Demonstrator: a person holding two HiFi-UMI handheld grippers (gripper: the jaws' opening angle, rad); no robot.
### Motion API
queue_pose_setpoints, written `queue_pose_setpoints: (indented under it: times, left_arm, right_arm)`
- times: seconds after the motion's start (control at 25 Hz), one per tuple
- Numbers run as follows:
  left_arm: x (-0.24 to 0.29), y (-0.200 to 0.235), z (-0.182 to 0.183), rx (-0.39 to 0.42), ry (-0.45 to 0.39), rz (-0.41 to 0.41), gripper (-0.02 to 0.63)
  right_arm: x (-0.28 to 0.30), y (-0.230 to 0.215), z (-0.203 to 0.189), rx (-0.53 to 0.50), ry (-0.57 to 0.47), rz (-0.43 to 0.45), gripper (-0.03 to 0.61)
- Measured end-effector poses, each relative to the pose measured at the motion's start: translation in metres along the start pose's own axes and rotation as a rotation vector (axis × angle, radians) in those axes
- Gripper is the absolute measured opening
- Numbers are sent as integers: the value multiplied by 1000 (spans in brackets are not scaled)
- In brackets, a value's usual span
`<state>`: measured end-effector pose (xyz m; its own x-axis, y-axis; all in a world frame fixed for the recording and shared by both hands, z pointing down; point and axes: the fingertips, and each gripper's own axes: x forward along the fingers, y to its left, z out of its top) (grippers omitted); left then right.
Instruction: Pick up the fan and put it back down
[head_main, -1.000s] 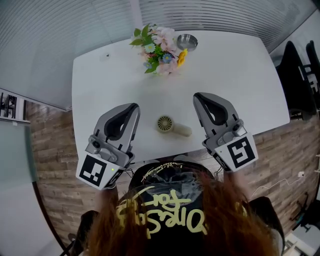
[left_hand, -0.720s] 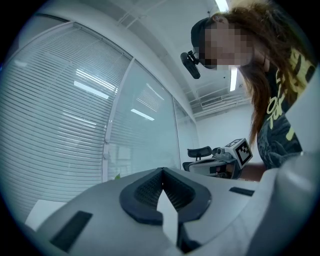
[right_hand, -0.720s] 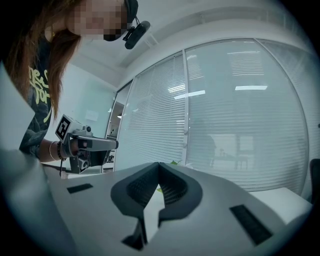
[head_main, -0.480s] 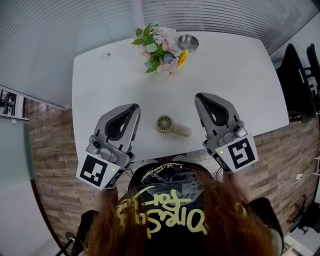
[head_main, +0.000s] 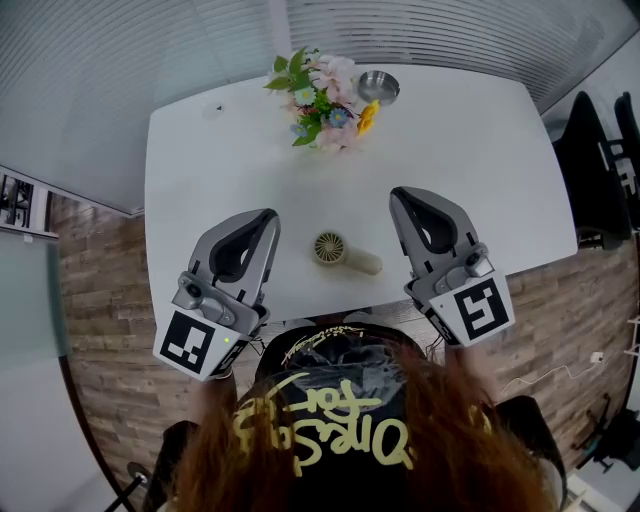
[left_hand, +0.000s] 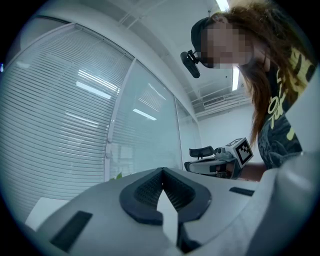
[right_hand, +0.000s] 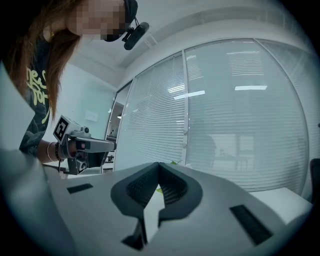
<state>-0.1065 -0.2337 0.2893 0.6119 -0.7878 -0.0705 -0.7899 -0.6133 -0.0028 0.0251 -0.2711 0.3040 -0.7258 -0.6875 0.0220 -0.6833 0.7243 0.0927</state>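
A small cream hand-held fan (head_main: 341, 252) lies flat on the white table (head_main: 470, 150), near its front edge, round head to the left and handle pointing right. My left gripper (head_main: 269, 215) hovers left of the fan, shut and empty. My right gripper (head_main: 398, 194) hovers to the fan's right, also shut with nothing in it. Both point level, away from the person. In the left gripper view the jaws (left_hand: 162, 172) meet at their tips; the right gripper (left_hand: 220, 159) shows beyond. The right gripper view shows closed jaws (right_hand: 159, 167) and the left gripper (right_hand: 82, 147).
A bunch of artificial flowers (head_main: 320, 100) and a small metal bowl (head_main: 377, 84) stand at the table's far edge. Blinds cover glass walls behind. Dark office chairs (head_main: 600, 150) stand off the table's right end.
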Motion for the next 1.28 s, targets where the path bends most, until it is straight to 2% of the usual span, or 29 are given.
queue_pose_setpoints:
  times: [0.12, 0.32, 0.52, 0.64, 0.8, 1.08, 1.28]
  left_arm:
    - [2, -1, 4, -3, -18, -5, -8]
    - [-2, 2, -7, 14, 34, 13, -8]
    - [1, 1, 1, 8, -1, 8, -8]
    - [-1, 1, -7, 7, 37, 12, -8]
    - [0, 3, -9, 3, 45, 12, -8]
    - [4, 0, 4, 14, -5, 4, -8]
    - [2, 3, -7, 25, 53, 20, -8]
  right_arm:
    - [2, 1, -1, -7, 4, 4, 3]
    - [2, 1, -1, -17, 8, 2, 3]
    - [2, 1, -1, -17, 7, 6, 3]
    - [3, 1, -1, -14, 10, 7, 3]
    - [6, 0, -4, -17, 17, 8, 3]
    - [5, -2, 1, -25, 10, 10, 3]
    - [7, -1, 0, -29, 10, 22, 3]
